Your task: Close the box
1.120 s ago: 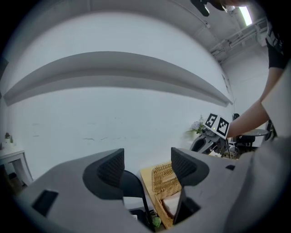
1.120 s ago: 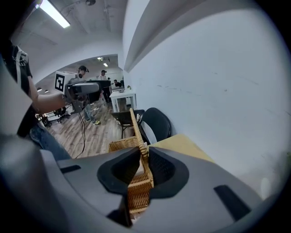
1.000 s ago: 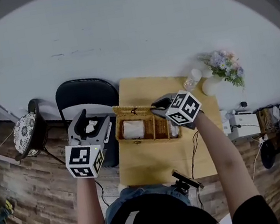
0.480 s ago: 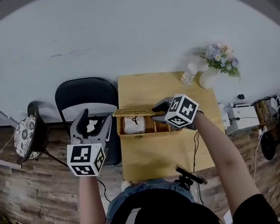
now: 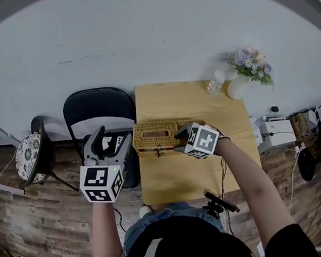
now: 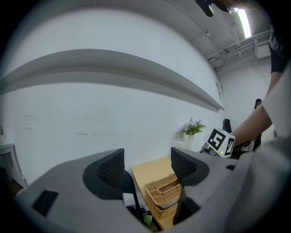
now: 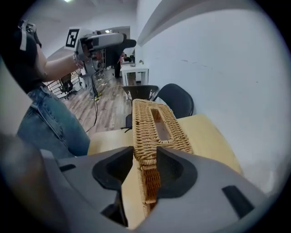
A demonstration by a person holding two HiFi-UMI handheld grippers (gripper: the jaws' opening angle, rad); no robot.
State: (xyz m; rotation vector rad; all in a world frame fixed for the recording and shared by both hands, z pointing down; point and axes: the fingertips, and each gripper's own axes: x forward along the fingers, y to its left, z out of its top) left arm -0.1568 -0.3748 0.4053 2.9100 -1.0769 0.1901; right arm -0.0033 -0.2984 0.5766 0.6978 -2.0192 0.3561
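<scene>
Box [image 5: 156, 134], rectangular, tan woven wicker, slotted lid shown lowered, set on pale wooden bench [image 5: 186, 99]. Judged light, stiff, rough-surfaced, crushable; best taken at the lid rim. Lid edge is straddled by right hand-held gripper [image 7: 145, 166], jaws opening, pads apparently loose. Nothing is held by left hand-held gripper [image 6: 148, 166], jaws apart.

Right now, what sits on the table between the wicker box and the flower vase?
Nothing: in the head view only bare tabletop runs from the wicker box to the flower vase. A small glass stands beside the vase.
</scene>
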